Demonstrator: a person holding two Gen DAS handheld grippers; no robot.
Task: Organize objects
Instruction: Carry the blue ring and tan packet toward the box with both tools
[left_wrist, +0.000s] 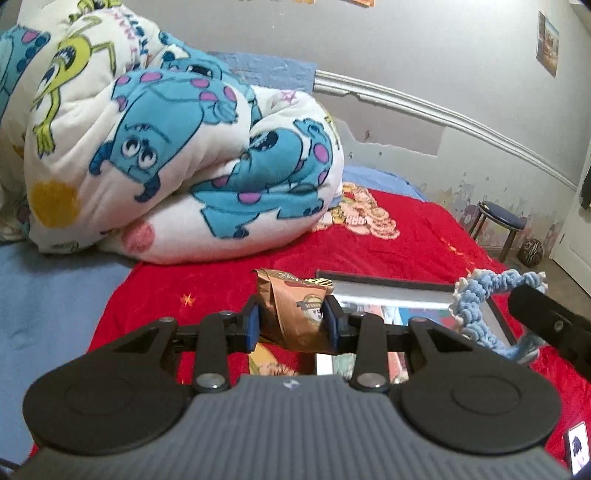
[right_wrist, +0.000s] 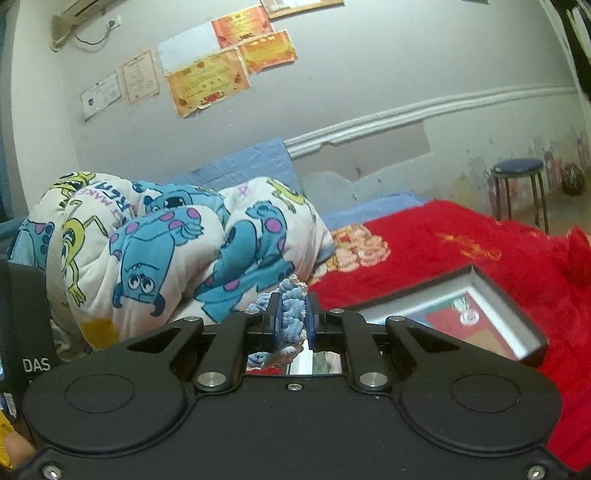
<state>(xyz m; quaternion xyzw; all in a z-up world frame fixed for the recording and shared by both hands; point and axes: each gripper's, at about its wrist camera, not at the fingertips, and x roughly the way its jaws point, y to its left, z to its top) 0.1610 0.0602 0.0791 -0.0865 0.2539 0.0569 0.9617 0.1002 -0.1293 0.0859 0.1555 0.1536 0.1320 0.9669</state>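
Left wrist view looks down the left claw (left_wrist: 293, 319), whose blue pads are clamped on a small brown snack packet (left_wrist: 295, 312); the packet stands upright between them, held above the red blanket (left_wrist: 221, 280) that covers the bed. Just behind the packet lies a shallow box (left_wrist: 388, 291) with a dark rim, grey inner walls and a printed picture on its floor. At the right edge of this view the black tip of the right claw (left_wrist: 535, 314) comes in over the box, with a knitted blue-and-white yarn piece (left_wrist: 476, 299) hanging from it.

From the right wrist view, the right claw (right_wrist: 293, 321) is clenched tight on that yarn piece (right_wrist: 291, 314), which bulges above and below the pads. The box (right_wrist: 480, 291) sits to the right of the claw on the red blanket (right_wrist: 461, 243), tilted in the frame. A rolled duvet (right_wrist: 166, 240) printed with blue and green cartoon monsters lies at the head of the bed, on a pale blue sheet (right_wrist: 369, 210). A blue-topped stool (right_wrist: 517, 170) stands by the far wall, well apart from the bed, and certificates (right_wrist: 207, 81) are stuck on the wall above.
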